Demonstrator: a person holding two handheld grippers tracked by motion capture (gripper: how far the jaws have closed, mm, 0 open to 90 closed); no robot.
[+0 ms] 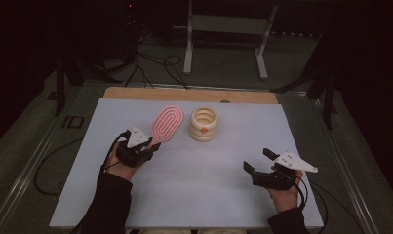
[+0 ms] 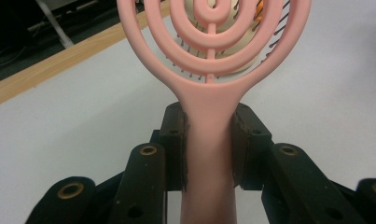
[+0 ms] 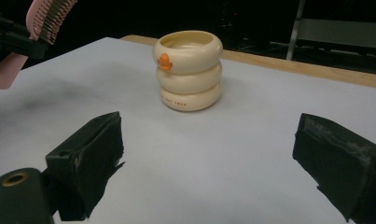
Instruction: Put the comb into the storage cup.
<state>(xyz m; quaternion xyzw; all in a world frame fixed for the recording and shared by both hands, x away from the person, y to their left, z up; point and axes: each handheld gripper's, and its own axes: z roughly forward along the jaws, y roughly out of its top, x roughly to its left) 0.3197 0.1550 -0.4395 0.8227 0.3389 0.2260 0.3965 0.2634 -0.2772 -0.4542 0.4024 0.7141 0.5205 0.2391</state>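
The left hand-held gripper is squeezed tight on the handle of a pink hairbrush, left of the middle of the surface. The smooth plastic brush has a round head of curved rings, with thin bristles behind. Just right of it stands a cream cup shaped like three stacked rings with an orange spot. The right hand-held gripper is wide and holds nothing, near right. The surface is pale, its far edge is wood, and the room is dark.
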